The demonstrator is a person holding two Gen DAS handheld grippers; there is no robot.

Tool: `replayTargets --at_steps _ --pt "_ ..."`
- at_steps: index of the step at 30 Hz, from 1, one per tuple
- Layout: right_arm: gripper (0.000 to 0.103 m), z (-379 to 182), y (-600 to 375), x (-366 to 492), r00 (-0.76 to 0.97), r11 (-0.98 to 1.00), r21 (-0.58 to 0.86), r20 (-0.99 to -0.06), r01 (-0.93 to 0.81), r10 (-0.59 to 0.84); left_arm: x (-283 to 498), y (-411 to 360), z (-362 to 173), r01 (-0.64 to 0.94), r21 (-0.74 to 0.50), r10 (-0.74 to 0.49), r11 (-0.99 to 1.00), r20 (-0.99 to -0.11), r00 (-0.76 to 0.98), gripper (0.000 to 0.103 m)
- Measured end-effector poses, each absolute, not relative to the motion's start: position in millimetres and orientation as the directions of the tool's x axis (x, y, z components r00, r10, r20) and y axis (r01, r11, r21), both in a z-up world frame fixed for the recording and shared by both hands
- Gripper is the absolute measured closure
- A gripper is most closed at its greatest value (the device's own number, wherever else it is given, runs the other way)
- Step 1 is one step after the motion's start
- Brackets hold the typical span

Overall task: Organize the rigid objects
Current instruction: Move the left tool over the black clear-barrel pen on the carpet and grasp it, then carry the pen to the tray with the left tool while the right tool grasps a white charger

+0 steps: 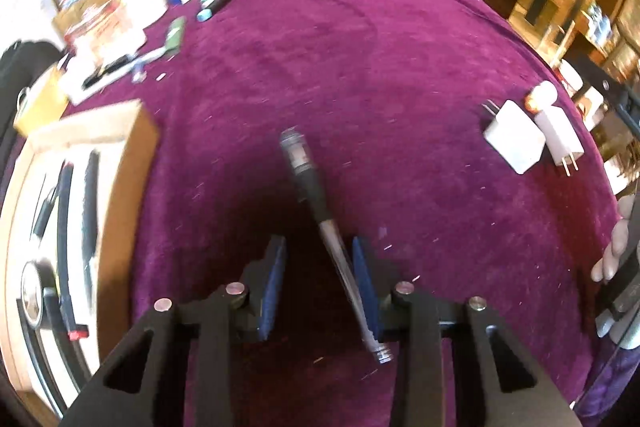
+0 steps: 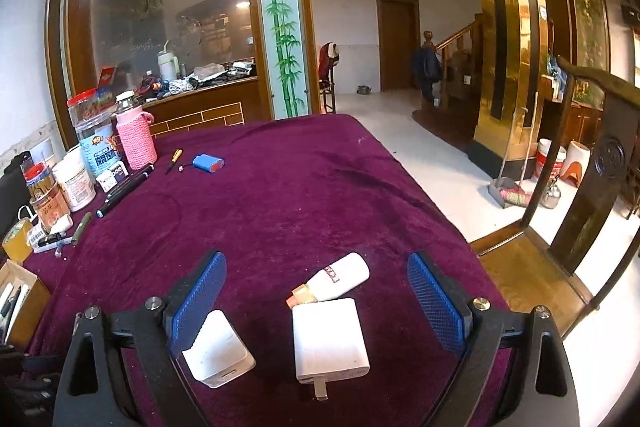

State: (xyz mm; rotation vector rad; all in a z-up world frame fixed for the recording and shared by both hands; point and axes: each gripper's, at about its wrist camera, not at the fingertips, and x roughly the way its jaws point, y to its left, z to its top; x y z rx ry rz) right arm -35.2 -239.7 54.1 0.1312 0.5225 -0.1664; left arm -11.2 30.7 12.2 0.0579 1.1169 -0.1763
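In the left wrist view, your left gripper [image 1: 320, 267] is sitting at the bottom centre of the frame with its blue-padded fingers [image 1: 274, 287] spread apart. A pen [image 1: 316, 203] with a dark grip and a clear barrel is lying between them, slanting from the middle of the frame down toward the lower right, where it is running along the inner face of the right-hand pad; motion blur is keeping me from telling whether it is actually touching. The purple tablecloth [image 1: 380, 67] is filling most of the picture. At the left edge a cardboard box [image 1: 136, 155] is holding several dark pens. At the right of the frame two white chargers [image 1: 516, 139] are lying side by side with a small white bottle [image 1: 540, 97] just above them.

In the right wrist view, your right gripper [image 2: 316, 307] is standing wide open in the lower half of the frame. One white charger [image 2: 218, 351] is lying just beside the left pad, the other [image 2: 328, 339] is resting in the middle of the gap with its plug pointing toward the bottom edge, and the bottle [image 2: 340, 279] is lying tilted just above it. In the upper left, a blue pack [image 2: 208, 163], a small yellow-handled screwdriver [image 2: 174, 161] and dark markers [image 2: 124, 191] are lying near a pink knitted flask [image 2: 134, 135].
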Motion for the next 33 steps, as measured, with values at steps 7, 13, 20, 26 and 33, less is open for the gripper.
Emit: replayTargets --at_steps 7,13,20,26,33 --pt "0.009 54 -244 -38 0.862 0.975 0.110 -0.494 0.192 -0.114 -8 23 9 0.162 -0.038 -0.109 0.986 -0.884 0.455 0.048" --pt "0.009 51 -253 -34 0.865 0.968 0.191 -0.499 0.161 -0.045 -5 7 6 0.209 0.003 -0.111 0.978 -0.840 0.532 0.050" --pt "0.009 52 -250 -36 0.873 0.946 0.325 -0.456 -0.016 0.172 -22 30 16 0.232 -0.101 -0.209 0.967 -0.836 0.507 0.094" --pt "0.009 41 -202 -23 0.759 0.929 0.297 -0.545 -0.221 0.355 -43 62 41 0.230 -0.243 -0.330 0.942 -0.781 0.529 0.093" --pt "0.009 12 -166 -2 0.659 0.971 0.120 -0.717 -0.207 0.229 -73 104 68 0.222 -0.321 -0.389 0.921 -0.723 0.571 0.093"
